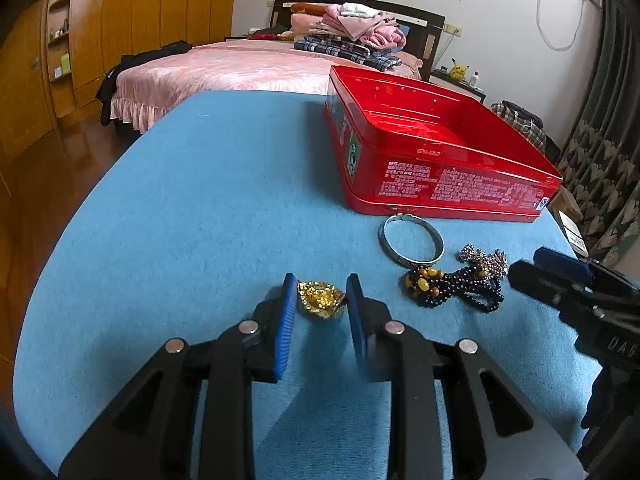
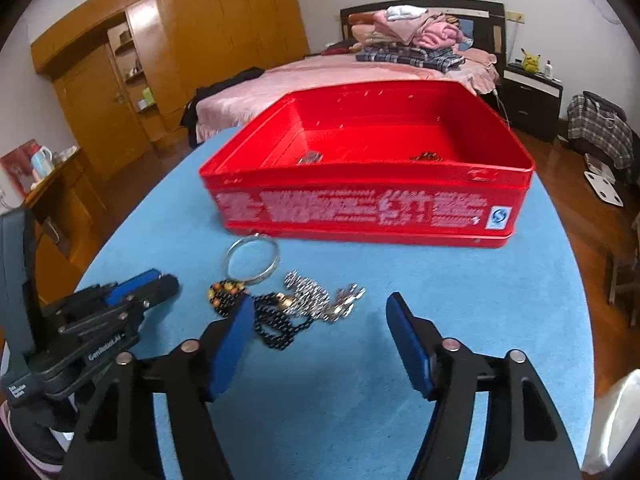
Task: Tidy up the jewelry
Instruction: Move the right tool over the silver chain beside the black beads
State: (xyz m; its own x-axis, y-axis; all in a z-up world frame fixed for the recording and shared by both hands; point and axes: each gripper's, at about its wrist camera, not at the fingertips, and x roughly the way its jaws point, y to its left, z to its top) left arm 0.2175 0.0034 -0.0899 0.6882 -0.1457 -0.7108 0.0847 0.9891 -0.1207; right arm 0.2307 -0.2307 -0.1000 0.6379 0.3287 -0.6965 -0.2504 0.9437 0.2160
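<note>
A red tin box [image 1: 460, 184] [image 2: 360, 204] stands open on the blue table; two small pieces lie inside it [image 2: 310, 157]. In front of it lie a silver bangle [image 1: 412, 240] [image 2: 253, 260], a dark bead necklace with amber beads [image 1: 452, 284] [image 2: 276, 322] and a silver sparkly piece [image 1: 486, 258] [image 2: 320, 296]. A gold ornament [image 1: 320, 300] sits between the blue pads of my left gripper [image 1: 322, 292], which closes around it without a clear grip. My right gripper [image 2: 320, 312] is open wide, just short of the necklace.
The blue table top [image 1: 200, 200] ends in a curved edge on the left. Behind it stand a pink bed [image 1: 224, 68] with folded clothes and a wooden wardrobe [image 2: 160, 40]. Each gripper shows in the other's view: the right gripper [image 1: 560, 280], the left gripper [image 2: 132, 292].
</note>
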